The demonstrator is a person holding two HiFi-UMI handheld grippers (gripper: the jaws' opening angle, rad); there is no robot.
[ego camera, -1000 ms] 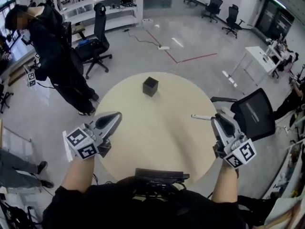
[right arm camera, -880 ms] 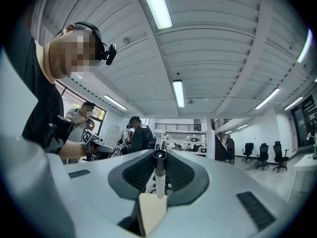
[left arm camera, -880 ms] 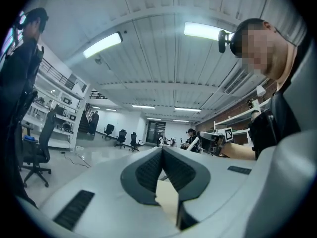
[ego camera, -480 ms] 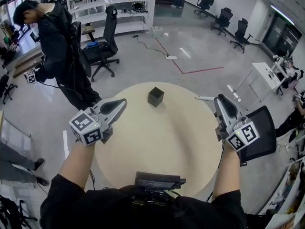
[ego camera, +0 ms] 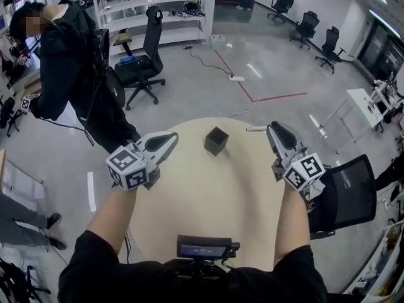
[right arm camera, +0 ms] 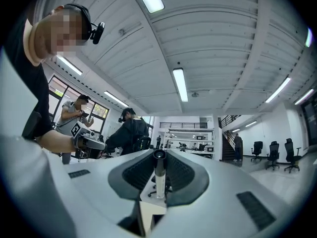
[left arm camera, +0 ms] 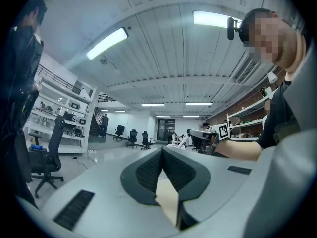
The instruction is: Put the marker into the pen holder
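Note:
The black cube-shaped pen holder [ego camera: 216, 141] stands on the round beige table [ego camera: 208, 201], near its far edge. My right gripper [ego camera: 273, 129] is shut on a white marker [ego camera: 256, 129] that sticks out to the left of its jaws, right of the holder and level with it. In the right gripper view the marker [right arm camera: 159, 175] stands upright between the closed jaws, dark cap on top. My left gripper [ego camera: 172, 137] hovers left of the holder, jaws together and nothing in them; its own view [left arm camera: 162, 152] shows the pads meeting at the tip.
A person in black [ego camera: 69, 62] stands left of the table beside a black office chair [ego camera: 145, 49]. Another black chair [ego camera: 344, 188] sits close at the table's right edge. A dark device [ego camera: 202, 248] rests at the near edge. Shelving lines the far wall.
Both grippers have risen and moved forward toward the pen holder. The right gripper has carried the marker from the table's right rim to just right of the holder.

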